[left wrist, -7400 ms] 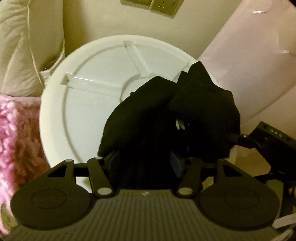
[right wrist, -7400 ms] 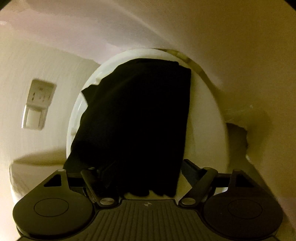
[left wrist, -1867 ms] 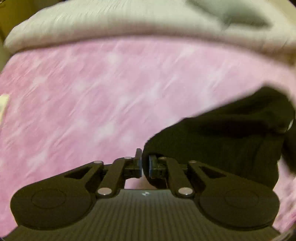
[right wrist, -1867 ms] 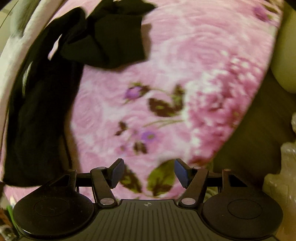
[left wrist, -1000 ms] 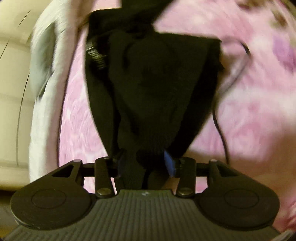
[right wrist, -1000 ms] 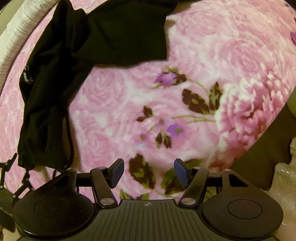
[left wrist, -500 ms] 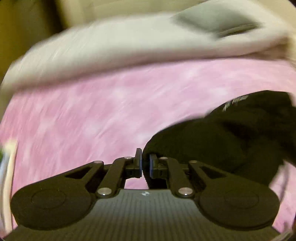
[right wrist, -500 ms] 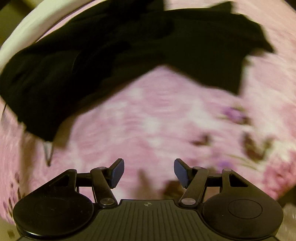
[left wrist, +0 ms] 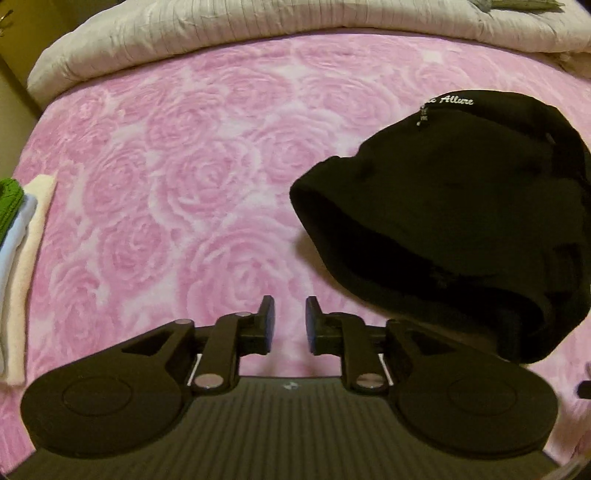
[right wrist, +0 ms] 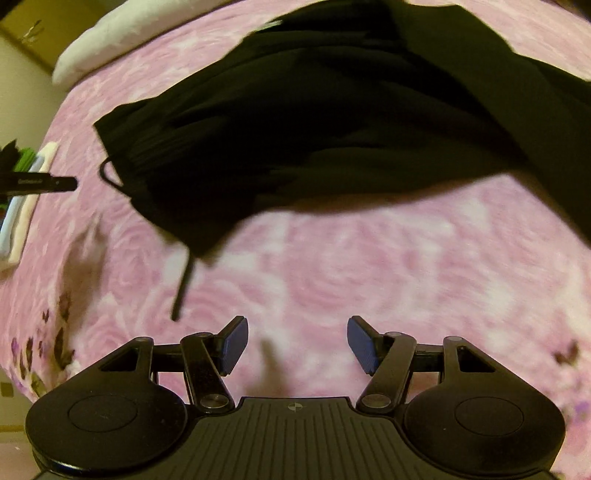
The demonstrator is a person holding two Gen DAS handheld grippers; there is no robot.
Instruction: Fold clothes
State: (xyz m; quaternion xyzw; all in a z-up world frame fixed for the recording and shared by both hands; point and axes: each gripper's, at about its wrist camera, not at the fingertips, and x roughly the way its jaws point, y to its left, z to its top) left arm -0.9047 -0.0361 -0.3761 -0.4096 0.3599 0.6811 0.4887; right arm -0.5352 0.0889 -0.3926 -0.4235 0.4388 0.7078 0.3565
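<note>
A black garment (left wrist: 461,206) lies rumpled on the pink rose-patterned blanket (left wrist: 184,177), white lettering on its upper hem. In the left wrist view my left gripper (left wrist: 289,320) hovers just left of the garment's near edge; its jaws are opening, a narrow gap between them with only blanket showing through. In the right wrist view the same garment (right wrist: 332,122) spreads across the upper half, a drawstring (right wrist: 183,291) trailing off its near corner. My right gripper (right wrist: 297,343) stands open over bare blanket, short of the cloth.
A pale quilt (left wrist: 258,33) is bunched along the blanket's far edge. Folded cloths in white, light blue and green (left wrist: 18,251) are stacked at the left. The left tool's dark tip (right wrist: 40,183) shows at the left edge of the right wrist view.
My left gripper let go of the black garment's edge, which now lies on the blanket to its right. The right gripper swung closer to the garment, still open.
</note>
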